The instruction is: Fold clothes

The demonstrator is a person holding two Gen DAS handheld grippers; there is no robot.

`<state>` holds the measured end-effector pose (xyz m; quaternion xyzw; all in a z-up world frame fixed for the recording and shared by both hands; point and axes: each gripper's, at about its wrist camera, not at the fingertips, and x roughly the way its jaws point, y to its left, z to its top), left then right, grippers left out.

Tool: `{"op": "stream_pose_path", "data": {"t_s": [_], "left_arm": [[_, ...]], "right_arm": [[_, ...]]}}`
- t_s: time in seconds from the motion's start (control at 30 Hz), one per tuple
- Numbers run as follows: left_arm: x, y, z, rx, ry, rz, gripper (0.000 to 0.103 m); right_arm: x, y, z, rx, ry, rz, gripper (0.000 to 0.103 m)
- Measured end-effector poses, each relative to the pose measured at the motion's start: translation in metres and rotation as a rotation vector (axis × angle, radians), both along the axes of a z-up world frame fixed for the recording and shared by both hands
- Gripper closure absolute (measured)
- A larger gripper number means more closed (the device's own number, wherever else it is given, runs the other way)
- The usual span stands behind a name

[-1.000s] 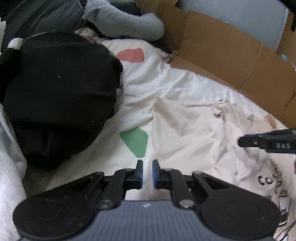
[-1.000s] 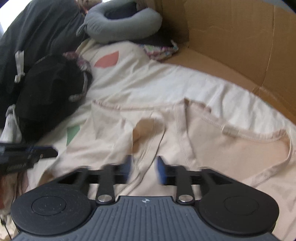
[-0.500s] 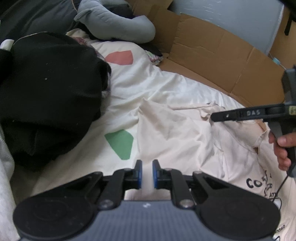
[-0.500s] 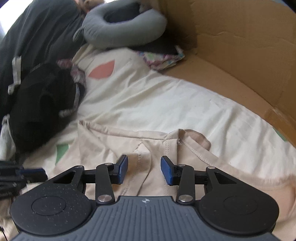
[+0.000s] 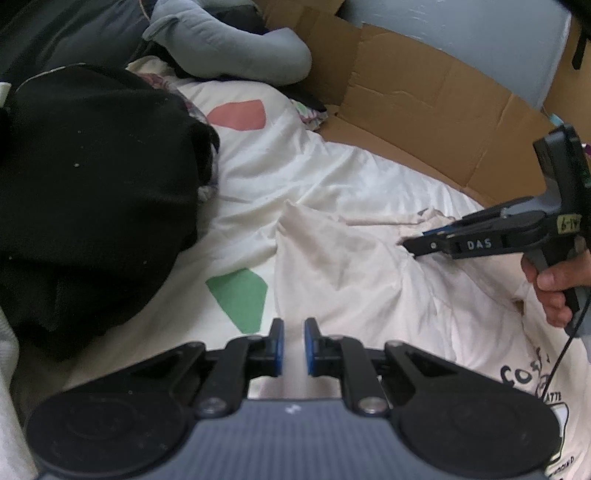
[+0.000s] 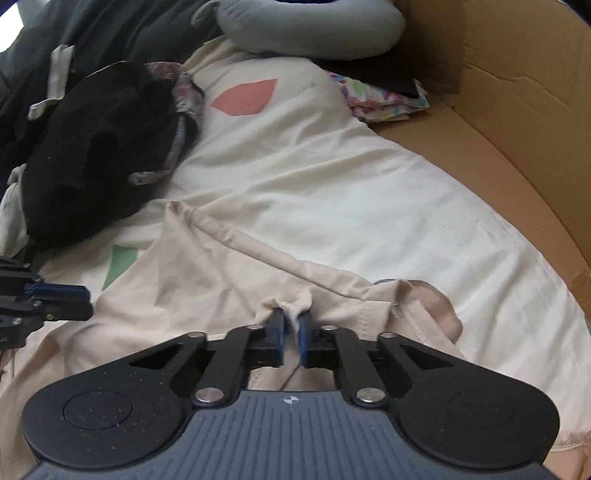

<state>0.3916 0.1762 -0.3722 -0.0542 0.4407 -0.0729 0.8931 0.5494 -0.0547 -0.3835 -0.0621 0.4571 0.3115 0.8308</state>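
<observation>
The right gripper (image 6: 291, 326) pinches a bunched edge of the cream shirt (image 6: 207, 273), which lies crumpled on the bed just ahead of it. The left gripper (image 5: 293, 341) is nearly closed, holding nothing. Lift slowly, and check that only one layer comes.

Shirt (image 5: 369, 280): print cut off by right and bottom edges of left view, lettering only partly legible; lower part hidden behind gripper body in both views.
Right gripper (image 6: 291, 321): pinched cloth hides pad faces.
Hand (image 5: 554, 288): only fingers show; the rest runs off frame.
Black pile (image 5: 92, 192): garments indistinguishable, cut by left edge.
Pillow (image 6: 310, 26): top cropped.
</observation>
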Motion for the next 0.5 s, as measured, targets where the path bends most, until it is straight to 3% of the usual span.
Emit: {"op": "stream_pose_path", "data": {"t_s": [0.3,0.5], "left_arm": [[-0.003,-0.003,0.001,-0.008,-0.006,-0.011,0.092],[-0.007,-0.003,0.002,-0.012,-0.007,-0.013,0.092]], "right_arm": [[-0.014,-0.014,0.022,0.084,-0.035,0.064,0.099],[-0.021,-0.017,0.021,0.043,-0.051,0.099,0.1]]}}
